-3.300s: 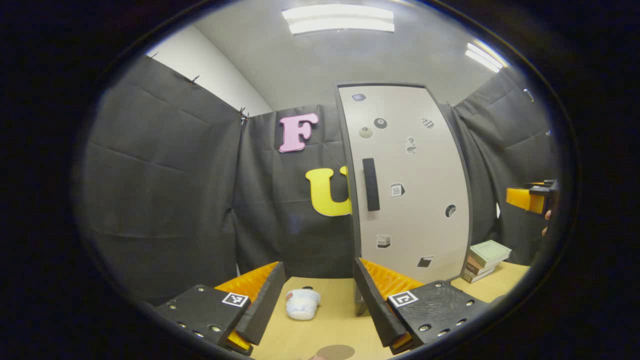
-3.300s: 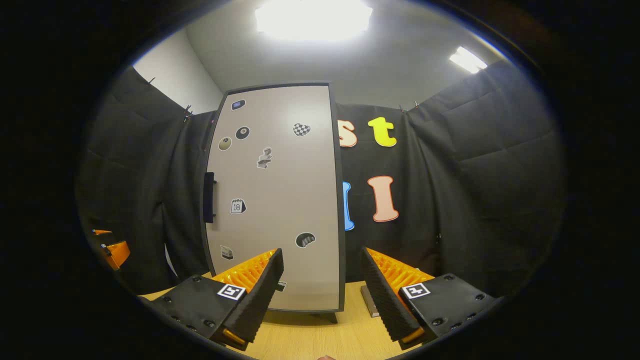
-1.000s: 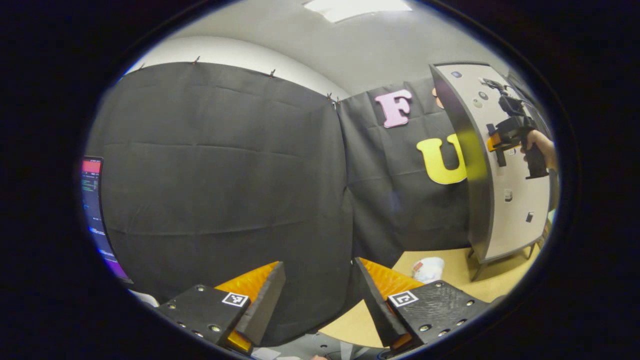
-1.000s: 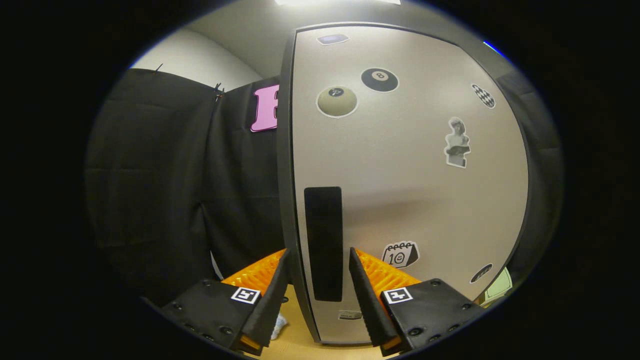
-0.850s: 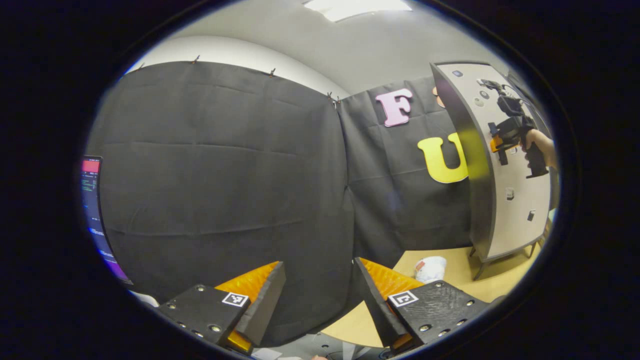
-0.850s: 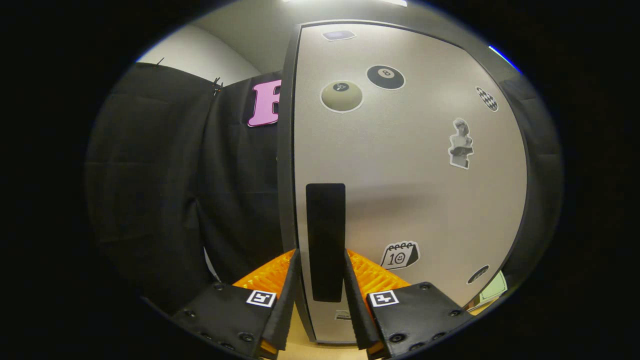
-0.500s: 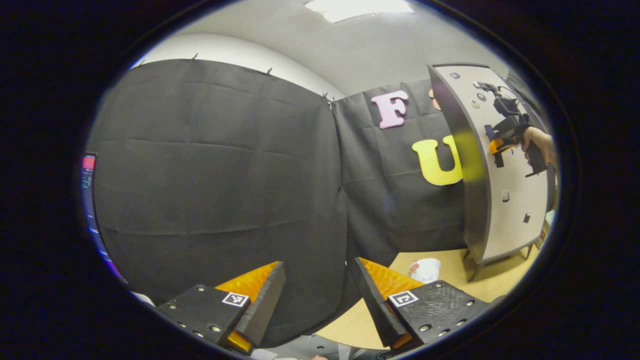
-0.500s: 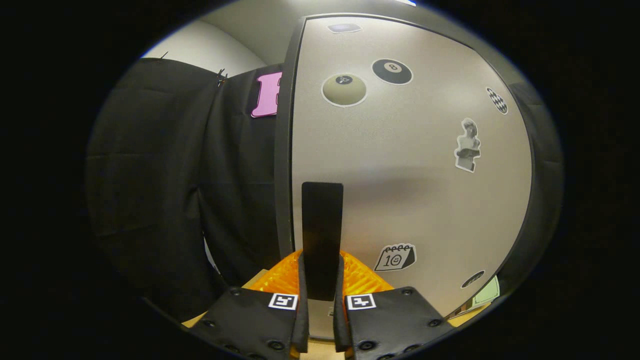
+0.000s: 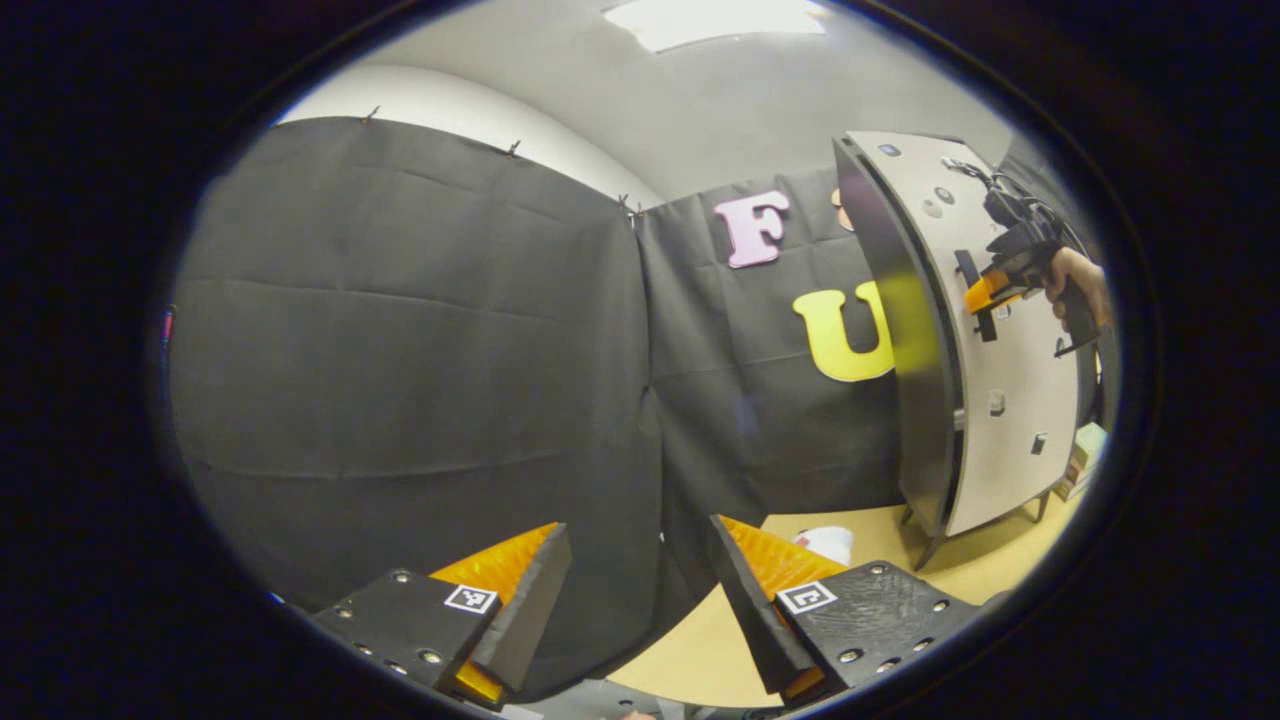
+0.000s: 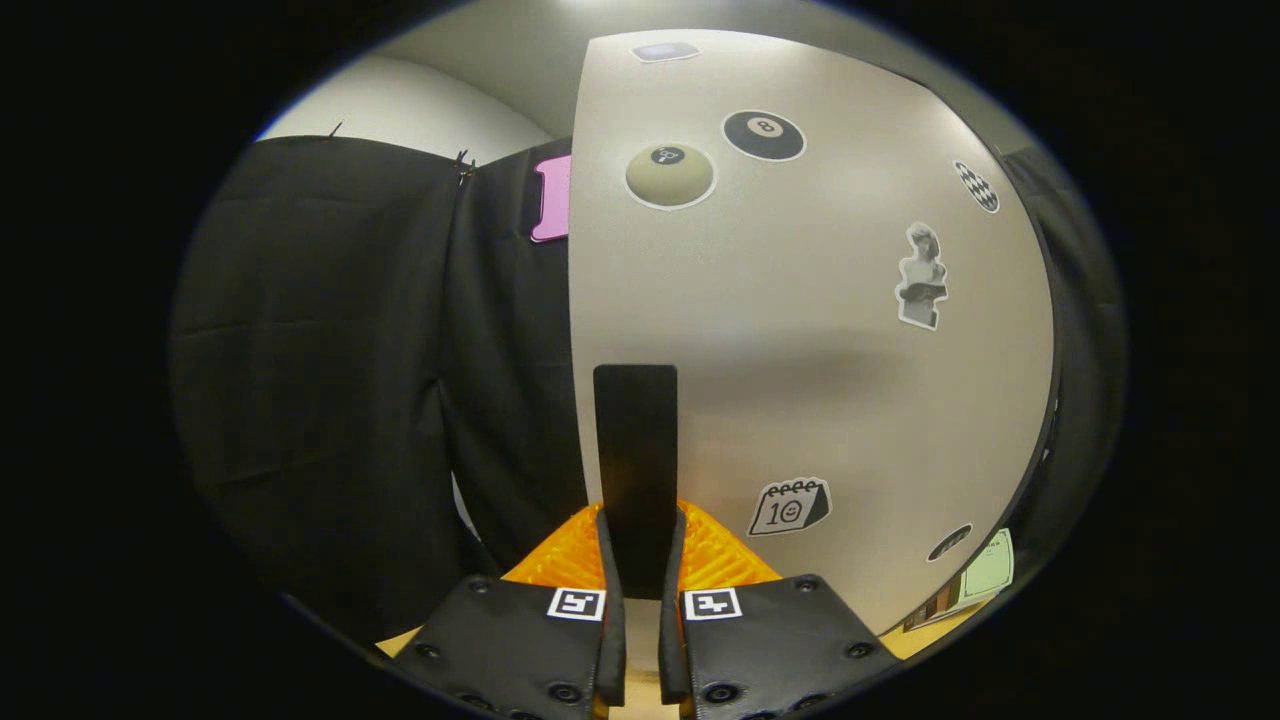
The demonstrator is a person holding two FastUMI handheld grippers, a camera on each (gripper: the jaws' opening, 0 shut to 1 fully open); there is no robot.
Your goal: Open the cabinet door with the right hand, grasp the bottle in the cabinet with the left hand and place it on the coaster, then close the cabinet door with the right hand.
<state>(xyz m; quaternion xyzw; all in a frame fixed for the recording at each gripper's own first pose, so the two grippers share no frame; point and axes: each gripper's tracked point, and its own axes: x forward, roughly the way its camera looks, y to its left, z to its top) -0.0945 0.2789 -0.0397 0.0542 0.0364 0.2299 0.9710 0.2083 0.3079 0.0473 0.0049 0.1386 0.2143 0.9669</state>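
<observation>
My right gripper (image 10: pixel 638 600) had clamped its jaws on the door handle (image 10: pixel 636 460) and begun swinging the cabinet door (image 10: pixel 800 330) ajar, the bottle inside not yet visible, while my left gripper (image 9: pixel 640 590) waited with jaws wide.

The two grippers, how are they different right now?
The right gripper is shut on the door handle of the cabinet door, both fingers pressing it; the left gripper is open and holds nothing. The right one is up at the cabinet; the left one faces the black cloth wall. Both have the same two-finger build.
</observation>
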